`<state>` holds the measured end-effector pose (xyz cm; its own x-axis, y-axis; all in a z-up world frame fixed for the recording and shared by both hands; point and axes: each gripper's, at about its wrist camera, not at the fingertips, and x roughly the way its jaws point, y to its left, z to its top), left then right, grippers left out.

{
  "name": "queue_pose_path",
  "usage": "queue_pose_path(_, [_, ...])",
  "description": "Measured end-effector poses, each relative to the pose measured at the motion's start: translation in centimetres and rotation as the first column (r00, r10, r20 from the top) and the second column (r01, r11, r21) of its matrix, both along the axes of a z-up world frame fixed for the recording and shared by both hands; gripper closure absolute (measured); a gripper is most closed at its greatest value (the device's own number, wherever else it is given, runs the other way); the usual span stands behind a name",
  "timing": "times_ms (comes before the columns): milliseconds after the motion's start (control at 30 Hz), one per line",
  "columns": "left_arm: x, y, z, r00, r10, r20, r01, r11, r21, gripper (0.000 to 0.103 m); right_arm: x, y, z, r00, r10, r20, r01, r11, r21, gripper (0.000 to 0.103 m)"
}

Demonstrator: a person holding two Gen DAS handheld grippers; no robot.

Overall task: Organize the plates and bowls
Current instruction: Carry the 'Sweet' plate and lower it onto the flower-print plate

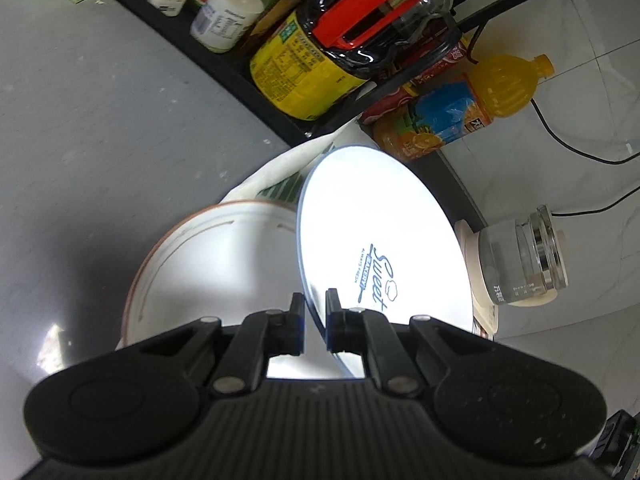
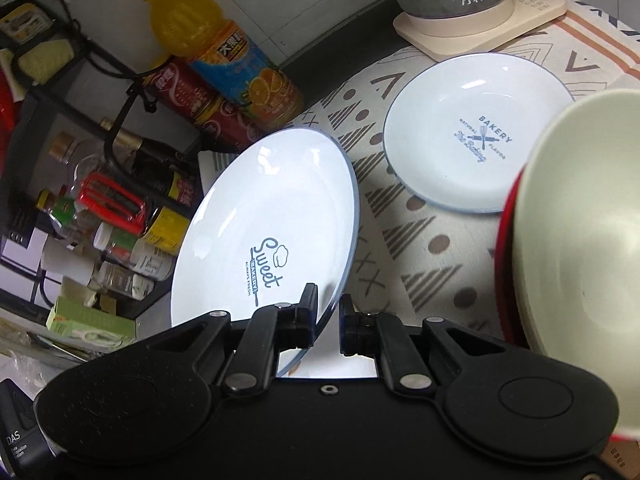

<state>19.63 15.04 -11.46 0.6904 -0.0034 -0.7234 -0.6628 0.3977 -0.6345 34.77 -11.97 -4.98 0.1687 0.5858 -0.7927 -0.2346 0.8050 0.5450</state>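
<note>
The "Sweet" plate (image 2: 264, 232) is held tilted up off the patterned cloth (image 2: 416, 248), pinched at the rim by both the left gripper (image 1: 314, 304) and right gripper (image 2: 329, 300), jaws nearly closed on it, probably so it can be stacked. A second plate (image 2: 476, 132) is left flat on the tabletop, bowls (image 2: 576, 232) just beside it. Behind, a rack of bottles (image 1: 304, 72) is seen, and a kettle (image 1: 520, 260).
</note>
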Motion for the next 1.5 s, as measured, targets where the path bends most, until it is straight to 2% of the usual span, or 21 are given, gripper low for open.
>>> queue_pose_path(400, [-4.7, -1.9, 0.4, 1.0, 0.014, 0.003, -0.014, 1.0, -0.001, 0.096, -4.0, -1.5, 1.2, 0.998, 0.046, 0.051, -0.046, 0.999, 0.0, 0.093])
queue_pose_path(733, [-7.0, -2.7, -1.1, 0.999, 0.034, -0.018, -0.035, 0.999, -0.042, 0.096, -5.8, -2.0, 1.1, 0.995, 0.081, 0.063, -0.079, 0.996, -0.031, 0.093])
queue_pose_path(1067, [-7.0, -3.1, -1.9, 0.999, 0.021, -0.041, -0.024, 0.997, -0.07, 0.095, -6.0, -2.2, 0.7, 0.994, 0.09, 0.067, -0.085, 0.994, -0.071, 0.093])
queue_pose_path(1267, [-6.7, -2.9, -2.2, 0.998, 0.004, -0.06, -0.008, 0.997, -0.071, 0.095, -5.7, -2.3, -0.1, 0.998, 0.058, 0.023, -0.056, 0.995, -0.084, 0.093])
queue_pose_path(1500, [-6.4, -2.8, -2.7, 0.997, -0.008, -0.075, 0.002, 0.997, -0.077, 0.095, -5.8, -1.7, -0.3, 0.998, 0.061, 0.024, -0.058, 0.993, -0.101, 0.093])
